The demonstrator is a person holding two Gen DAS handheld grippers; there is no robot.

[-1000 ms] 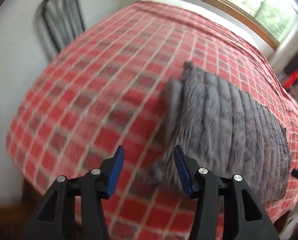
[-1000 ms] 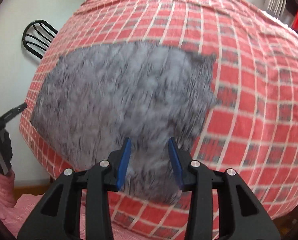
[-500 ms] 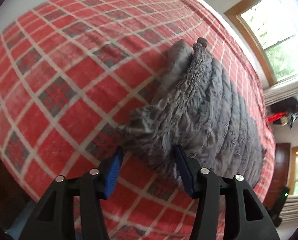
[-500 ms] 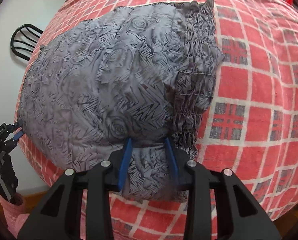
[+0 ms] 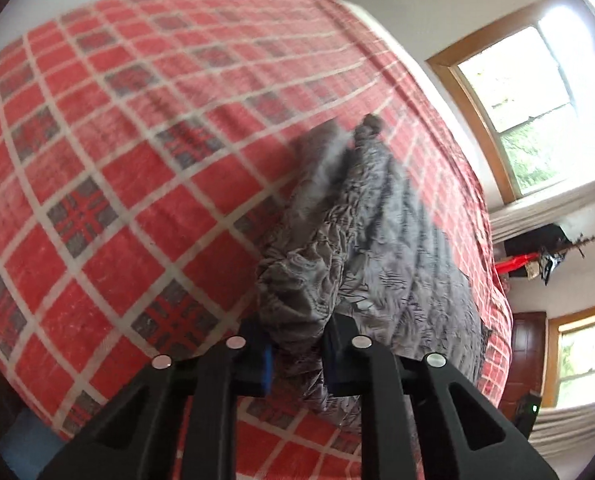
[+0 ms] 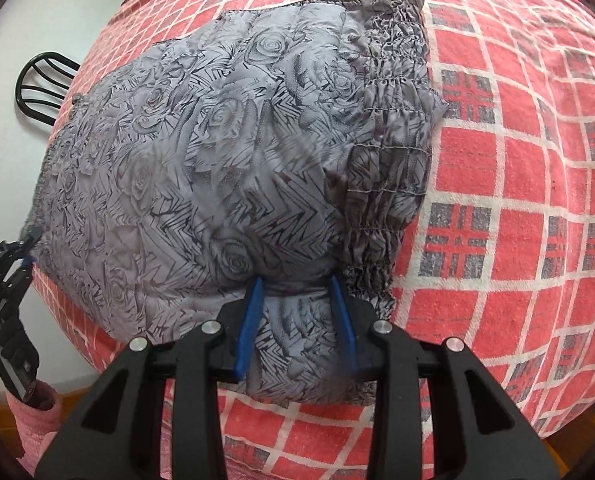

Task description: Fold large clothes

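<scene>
Grey rose-print garment (image 6: 201, 152) lay spread on the red plaid bedcover (image 6: 517, 184); the left gripper (image 5: 297, 354), its jaws having just been closing, pinched a bunched corner, and the right gripper (image 6: 297, 312) clamped the near hem beside the smocked waistband (image 6: 393, 120). Best lifted evenly, both holds level, so the fold lands square. Windows (image 5: 525, 108) lit the room; a black chair (image 6: 43, 84) stood beside the bed.
</scene>
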